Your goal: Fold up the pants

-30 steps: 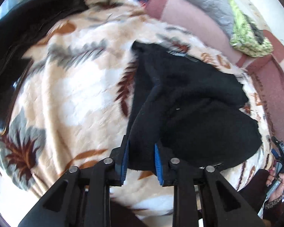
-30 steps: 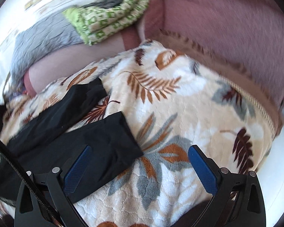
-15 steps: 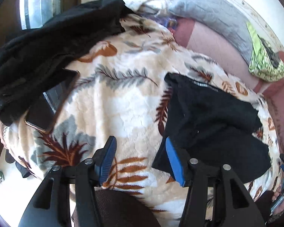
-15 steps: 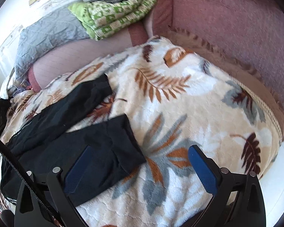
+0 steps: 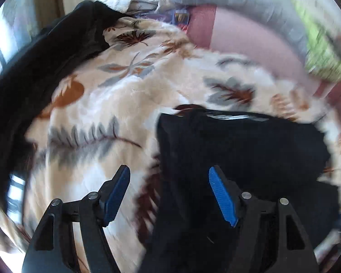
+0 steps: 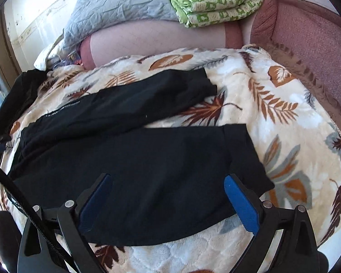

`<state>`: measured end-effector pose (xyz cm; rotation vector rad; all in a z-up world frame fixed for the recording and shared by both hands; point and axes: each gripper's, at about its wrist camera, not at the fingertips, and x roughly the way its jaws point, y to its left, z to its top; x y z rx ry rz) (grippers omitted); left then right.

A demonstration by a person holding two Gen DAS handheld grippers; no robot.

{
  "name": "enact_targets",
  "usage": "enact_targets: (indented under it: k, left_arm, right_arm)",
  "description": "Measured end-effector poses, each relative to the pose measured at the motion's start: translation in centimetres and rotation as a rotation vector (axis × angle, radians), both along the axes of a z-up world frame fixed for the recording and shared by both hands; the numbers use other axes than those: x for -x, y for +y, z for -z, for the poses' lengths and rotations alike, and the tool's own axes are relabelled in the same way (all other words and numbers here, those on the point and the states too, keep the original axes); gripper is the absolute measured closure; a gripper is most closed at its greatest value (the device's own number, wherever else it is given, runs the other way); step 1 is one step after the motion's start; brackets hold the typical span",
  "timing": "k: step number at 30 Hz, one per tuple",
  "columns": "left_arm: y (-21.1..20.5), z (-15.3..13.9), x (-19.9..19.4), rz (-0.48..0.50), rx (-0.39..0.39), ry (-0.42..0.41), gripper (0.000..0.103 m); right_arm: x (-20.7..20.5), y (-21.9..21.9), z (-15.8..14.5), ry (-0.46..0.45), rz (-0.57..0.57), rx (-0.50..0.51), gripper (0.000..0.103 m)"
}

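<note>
Two grippers, both spread wide, nothing pinched. Left gripper (image 5: pixel 169 193) hovers at pants' (image 6: pixel 134 159) edge; right gripper (image 6: pixel 168 201) over near leg. Black pants lie flat on leaf-print blanket (image 6: pixel 284 118). Dark clothes heap (image 5: pixel 34 72) at 10 o'clock; green quilt (image 6: pixel 216 2) & grey pillow (image 6: pixel 116 6) at 12, well apart.
</note>
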<state>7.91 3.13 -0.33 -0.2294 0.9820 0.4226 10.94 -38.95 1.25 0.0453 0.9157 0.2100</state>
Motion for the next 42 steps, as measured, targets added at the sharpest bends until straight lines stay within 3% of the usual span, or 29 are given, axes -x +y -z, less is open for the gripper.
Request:
enact_targets:
  k: [1,3,4,6,8,11,17,21,25,28,32,35,36,37,38,39,40,42]
  left_arm:
    - [0.4,1.2,-1.4,-0.018,-0.081,0.07,0.034]
    - [2.2,2.9,-2.4,-0.074,-0.145,0.137,0.056]
    - [3.7,3.2,-2.0,-0.109,-0.115,0.142,0.059]
    - [6.1,2.3,0.0,-0.138,0.02,0.052,0.058]
    - [7.3,0.7,1.8,-0.116,0.1,-0.034,0.054]
    - [6.3,-2.2,2.1,0.008,0.108,-0.09,0.038]
    - [2.0,-3.7,-4.1,0.278,0.188,-0.062,0.035]
    - [0.2,-2.2,-10.2,0.375,0.192,-0.016,0.035]
    - [-0.9,0.8,-14.4,0.479,0.243,0.035,0.035]
    - [-1.7,3.5,-16.4,0.534,0.258,0.099,0.035]
    - [-3.0,4.8,-17.6,0.611,0.229,0.118,0.016]
    - [-4.4,5.0,-17.7,0.643,0.131,0.166,0.019]
    - [-4.9,4.7,-17.3,0.661,0.117,0.162,0.036]
    - [-5.0,4.3,-17.2,0.669,0.117,0.153,0.049]
    - [-5.0,3.8,-16.9,0.683,0.14,0.147,0.074]
    - [-5.0,3.3,-16.6,0.693,0.169,0.144,0.086]
    - [-5.3,3.0,-16.3,0.7,0.171,0.142,0.088]
    - [-6.1,2.6,-15.8,0.7,0.126,0.139,0.09]
  right_arm:
    - [0.1,-0.1,0.2,0.008,0.001,0.01,0.002]
    - [-0.1,-0.7,0.5,0.017,0.02,0.066,0.002]
    - [-0.1,-1.4,0.5,0.016,0.028,0.083,0.002]
    - [-0.5,-2.7,-0.7,-0.013,0.046,0.119,0.002]
    - [-1.3,-4.0,-1.9,-0.039,0.043,0.15,0.002]
    - [-4.0,-4.2,-3.7,-0.081,-0.026,0.206,0.002]
    - [-12.9,1.1,-5.0,-0.113,-0.303,0.237,0.002]
    - [-20.3,6.0,-2.5,-0.019,-0.474,0.297,0.005]
    - [-25.1,9.4,0.3,0.047,-0.599,0.379,0.009]
    - [-27.6,10.7,1.8,0.091,-0.654,0.352,0.009]
    - [-30.1,11.8,4.3,0.161,-0.701,0.319,0.009]
    - [-31.0,12.0,6.2,0.214,-0.699,0.283,0.005]
    - [-31.0,11.8,6.2,0.21,-0.687,0.257,0.004]
    - [-30.8,11.7,6.1,0.204,-0.682,0.249,0.009]
    - [-30.4,11.5,6.0,0.198,-0.68,0.238,0.014]
    - [-29.9,11.4,5.7,0.193,-0.68,0.224,0.03]
    - [-29.3,11.3,5.2,0.195,-0.69,0.202,0.062]
    - [-28.5,11.3,4.6,0.235,-0.706,0.148,0.095]
